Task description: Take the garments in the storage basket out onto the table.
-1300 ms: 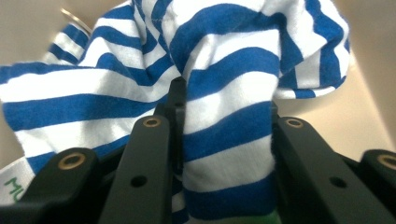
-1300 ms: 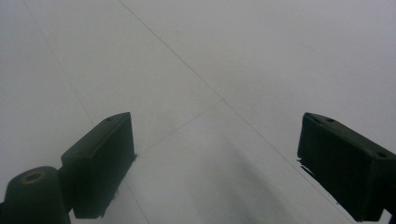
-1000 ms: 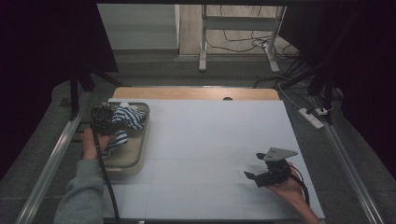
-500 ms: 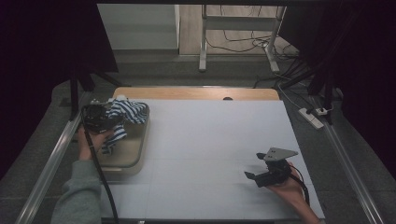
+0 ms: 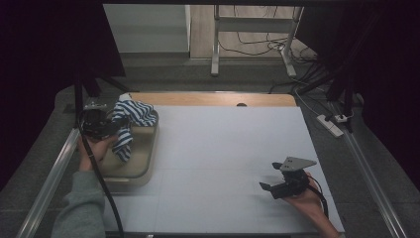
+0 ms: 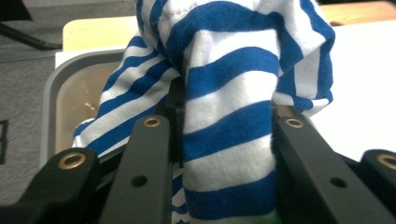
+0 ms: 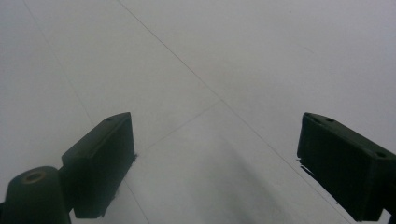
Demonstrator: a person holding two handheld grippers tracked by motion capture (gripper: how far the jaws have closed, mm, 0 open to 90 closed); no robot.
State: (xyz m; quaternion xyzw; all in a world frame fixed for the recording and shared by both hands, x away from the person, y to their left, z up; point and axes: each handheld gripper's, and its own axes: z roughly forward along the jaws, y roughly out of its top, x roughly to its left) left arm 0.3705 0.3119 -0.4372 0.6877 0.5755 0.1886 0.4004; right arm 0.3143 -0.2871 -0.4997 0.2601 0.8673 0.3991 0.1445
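A blue-and-white striped cloth (image 5: pixel 130 119) hangs above a beige tray (image 5: pixel 143 163) at the table's left side. My left gripper (image 5: pixel 111 124) is shut on the cloth and holds it lifted over the tray's far end. In the left gripper view the striped cloth (image 6: pixel 229 107) is pinched between the two black jaws and drapes over them, with the tray's rim (image 6: pixel 51 93) behind. My right gripper (image 5: pixel 270 188) rests low at the table's front right, jaws wide apart and nothing between them. The right gripper view shows the right gripper (image 7: pixel 215 163) over the bare white table top (image 7: pixel 201 60).
The white table top (image 5: pixel 228 148) spans the middle, with a wooden strip (image 5: pixel 213 99) along its far edge. Metal rails (image 5: pixel 49 178) run along both sides. A power strip (image 5: pixel 331 125) lies on the floor at the right. A cable trails from my left gripper toward the front edge.
My left gripper has lifted the striped cloth higher and farther back over the tray. The right gripper has stayed where it was.
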